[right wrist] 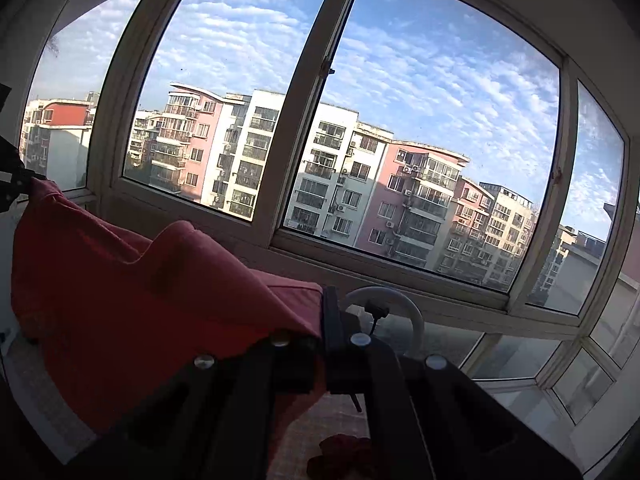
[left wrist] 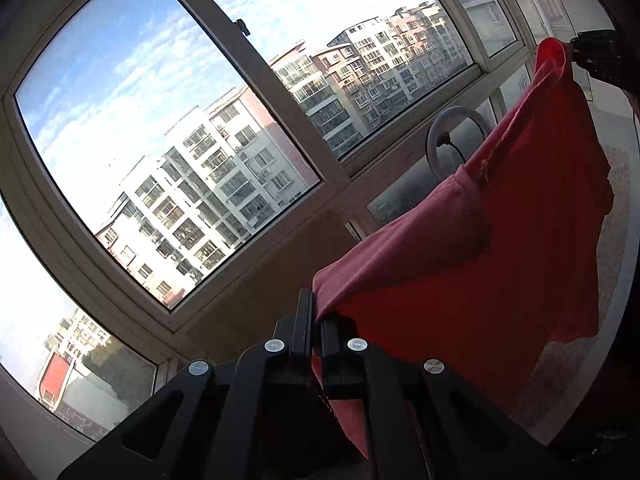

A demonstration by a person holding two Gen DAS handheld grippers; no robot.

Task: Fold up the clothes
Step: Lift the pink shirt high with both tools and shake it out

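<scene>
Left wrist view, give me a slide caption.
Left gripper and right gripper hold a red garment stretched before the window.

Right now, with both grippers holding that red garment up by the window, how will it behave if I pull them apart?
Probably floppy: the red garment sags and folds between the left gripper and the right gripper. It looks light, since both hold it by pinched edges alone. Pulling apart should flatten the sag, though the loose lower part will likely swing.
</scene>
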